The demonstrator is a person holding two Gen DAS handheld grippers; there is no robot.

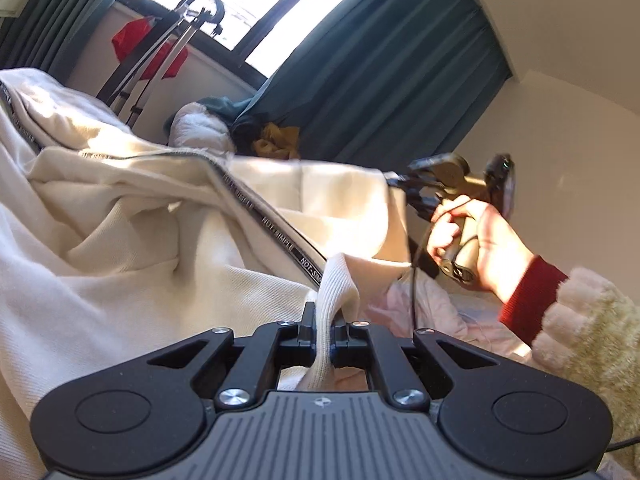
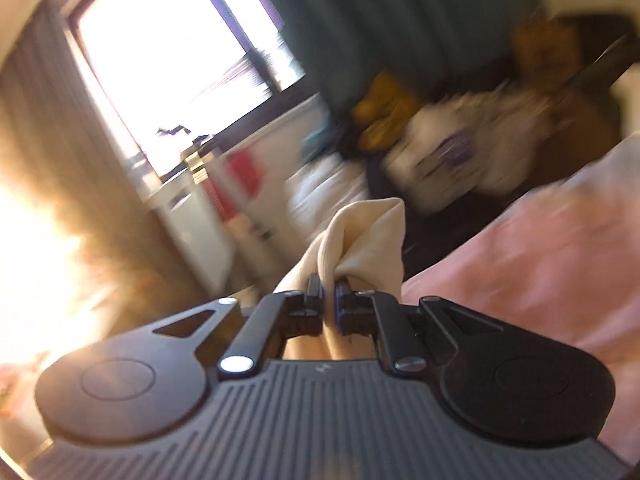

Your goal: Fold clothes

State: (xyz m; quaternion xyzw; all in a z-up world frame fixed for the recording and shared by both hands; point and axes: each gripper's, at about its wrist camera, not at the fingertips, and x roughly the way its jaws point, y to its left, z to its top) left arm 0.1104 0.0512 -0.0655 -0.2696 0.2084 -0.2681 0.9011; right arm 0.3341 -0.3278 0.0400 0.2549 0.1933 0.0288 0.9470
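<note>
Left gripper (image 1: 323, 326) fingers clamped on cream garment (image 1: 120, 208) ribbed hem; right gripper (image 2: 328, 294) fingers clamped on another edge. Garment lifted, spread above pink bed (image 2: 540, 248). Step: stretching flat. Next probably needs even tension, then lowering.

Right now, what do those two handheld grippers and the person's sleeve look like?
Both the left gripper and right gripper are black, with silver screws and a ribbed grey base. A thin black cable hangs from the right one. The sleeve is fluffy cream over a dark red cuff.
</note>
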